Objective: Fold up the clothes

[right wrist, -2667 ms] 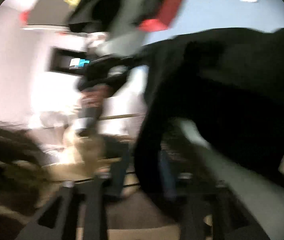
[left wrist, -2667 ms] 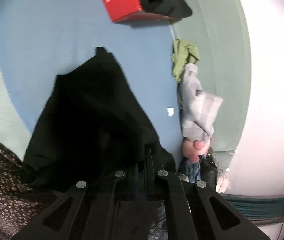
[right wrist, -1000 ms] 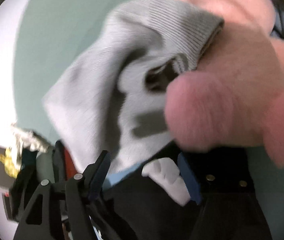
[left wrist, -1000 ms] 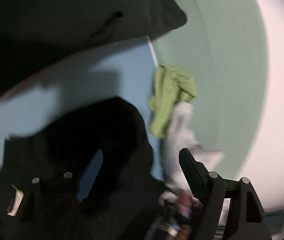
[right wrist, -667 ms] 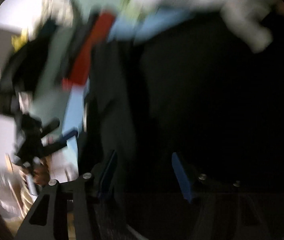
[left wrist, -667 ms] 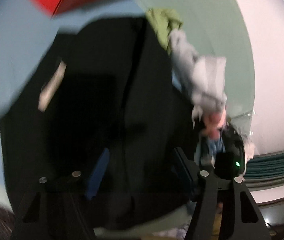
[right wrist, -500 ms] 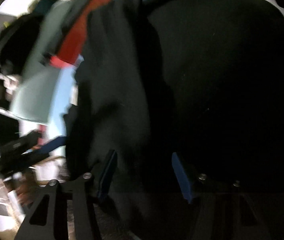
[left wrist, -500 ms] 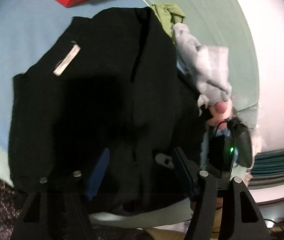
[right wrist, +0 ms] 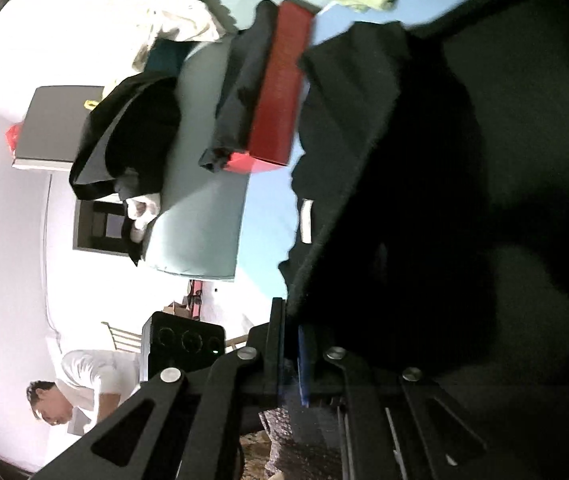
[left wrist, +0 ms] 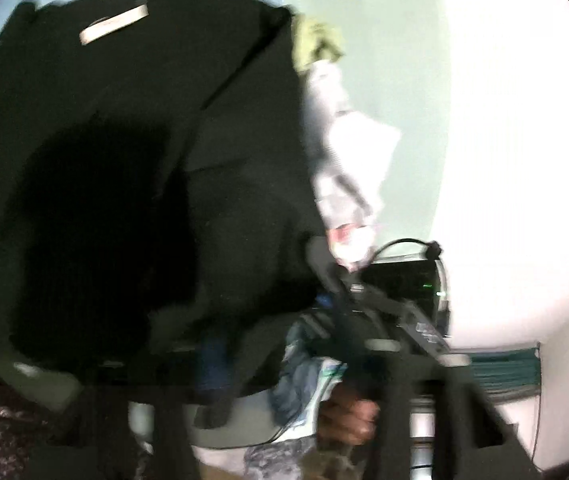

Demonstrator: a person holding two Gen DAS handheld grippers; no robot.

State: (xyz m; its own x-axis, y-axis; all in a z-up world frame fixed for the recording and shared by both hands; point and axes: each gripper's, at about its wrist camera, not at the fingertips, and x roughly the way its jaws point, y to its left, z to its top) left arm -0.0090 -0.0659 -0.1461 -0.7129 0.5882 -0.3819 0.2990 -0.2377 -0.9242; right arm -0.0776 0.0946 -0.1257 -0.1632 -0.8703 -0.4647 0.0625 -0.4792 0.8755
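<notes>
Both the left gripper point(left wrist: 212, 364) and right gripper point(right wrist: 292, 360) are clenching the near hem, at 6 o'clock, of the black garment point(left wrist: 132, 140) lying on the blue surface point(right wrist: 268, 232), soft, limp and probably light.

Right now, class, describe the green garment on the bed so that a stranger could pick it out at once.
Start at the big black garment spread on the light blue sheet. At its far corner, past the pale label, lies the green garment, a crumpled heap. It is the only yellow-green thing there, touching a grey-white knit beside it.
</notes>
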